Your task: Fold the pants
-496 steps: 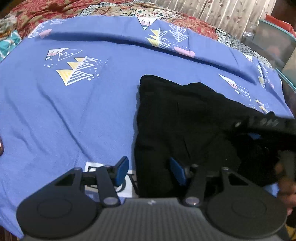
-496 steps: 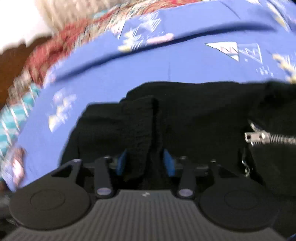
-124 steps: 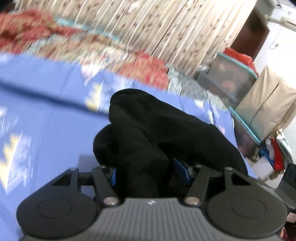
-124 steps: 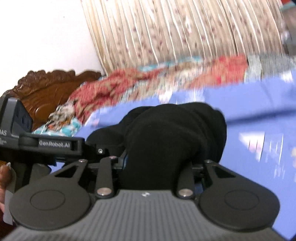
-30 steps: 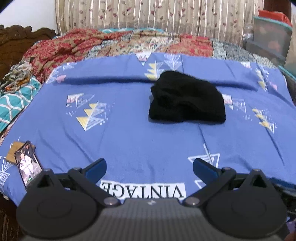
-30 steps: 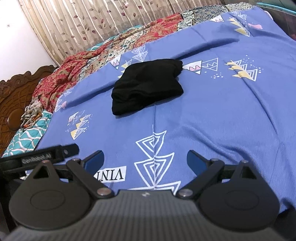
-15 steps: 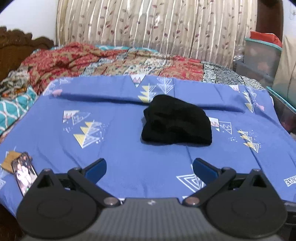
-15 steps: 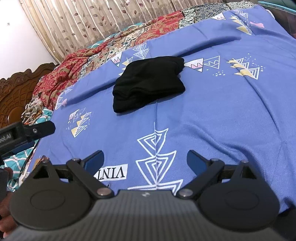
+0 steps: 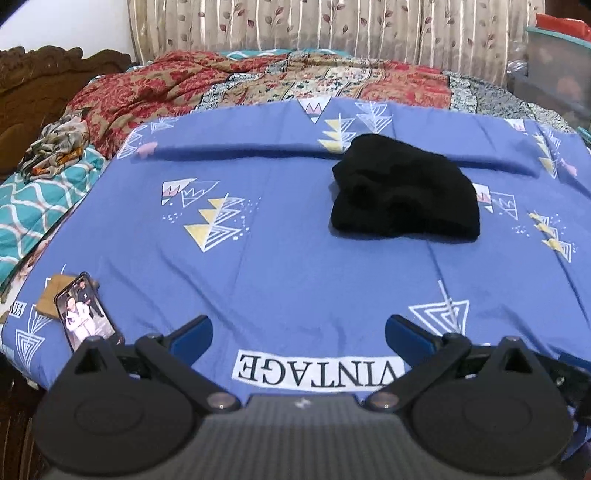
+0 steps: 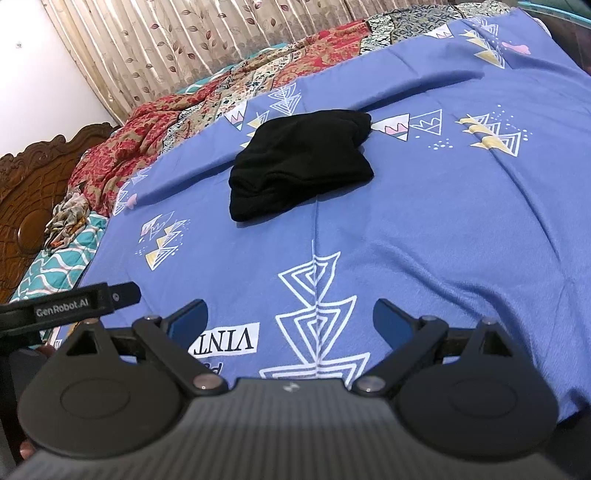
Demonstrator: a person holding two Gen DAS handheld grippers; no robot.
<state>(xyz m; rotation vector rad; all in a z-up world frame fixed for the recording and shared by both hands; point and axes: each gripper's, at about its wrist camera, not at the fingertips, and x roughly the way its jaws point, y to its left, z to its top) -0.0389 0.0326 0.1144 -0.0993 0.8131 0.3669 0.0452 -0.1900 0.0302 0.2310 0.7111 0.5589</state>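
I am looking across a bed (image 9: 280,266) covered by a blue sheet (image 10: 443,229) printed with white and yellow triangle motifs and a white "VINTAGE" label near the front edge. Behind it a beige leaf-patterned curtain (image 9: 332,26) fills the back wall, and a carved dark wooden headboard (image 10: 26,192) stands at the left. A red and tan patterned quilt (image 9: 229,81) lies bunched along the far side of the bed, with a teal wave-print cloth (image 9: 33,210) spilling off the left edge beside it. At the far right of the left wrist view I see a translucent storage bin (image 9: 557,62) with a teal rim.

The pants (image 9: 402,188) sit as a compact black bundle on the far half of the sheet, right of centre from the left wrist camera and well apart from both tools. A raised crease in the sheet runs across the bed, passing just behind the bundle. The wide stretch of sheet between the bundle and the near edge carries nothing.

At the near left corner a phone (image 9: 86,314) lies face up with its screen lit, partly over a small brown card (image 9: 51,293).

My left gripper (image 9: 298,338) hangs over the near edge with its jaws spread wide, holding nothing. My right gripper (image 10: 290,321) is likewise spread wide and empty.
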